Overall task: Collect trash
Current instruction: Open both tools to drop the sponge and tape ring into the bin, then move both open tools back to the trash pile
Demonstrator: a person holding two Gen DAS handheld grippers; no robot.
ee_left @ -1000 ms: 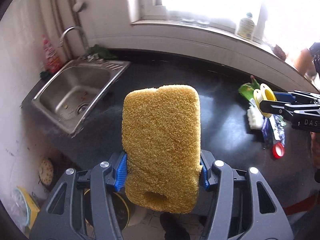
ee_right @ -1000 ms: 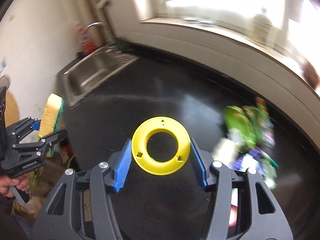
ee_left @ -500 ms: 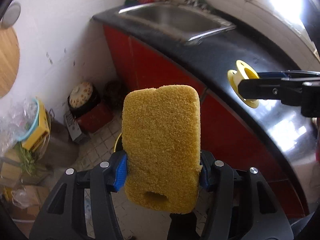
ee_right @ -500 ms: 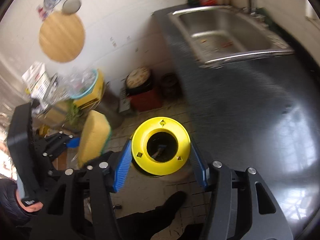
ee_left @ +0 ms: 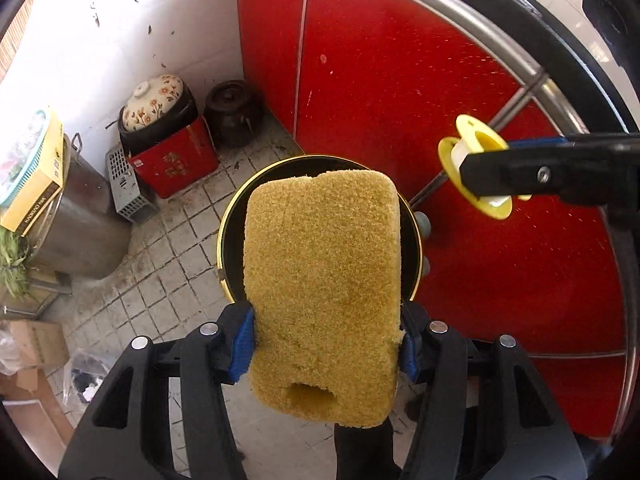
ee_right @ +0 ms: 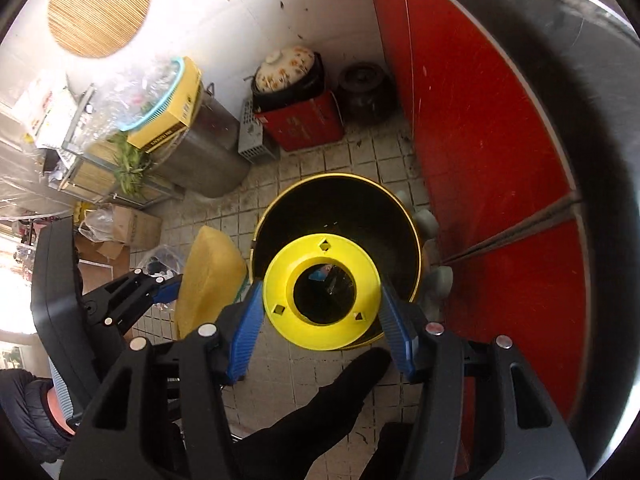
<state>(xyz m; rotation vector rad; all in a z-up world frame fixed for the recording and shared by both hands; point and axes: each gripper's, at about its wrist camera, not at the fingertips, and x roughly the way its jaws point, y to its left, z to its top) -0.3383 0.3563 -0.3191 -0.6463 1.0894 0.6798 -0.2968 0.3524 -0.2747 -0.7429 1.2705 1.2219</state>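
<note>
Gripping sponge (ee_left: 322, 280): left tool (ee_left: 324, 338) | right tool (ee_right: 320, 316) clamps yellow spool (ee_right: 322, 292) | over bin (ee_right: 340, 200)

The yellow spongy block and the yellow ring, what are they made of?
The sponge looks like soft foam: its face is rough, matte and full of tiny pores, with a hole near the bottom. The ring-shaped spool looks like hard plastic: smooth, slightly shiny, with crisp moulded cut-outs. In the left view, something white sits between its flanges, unclear what.
</note>
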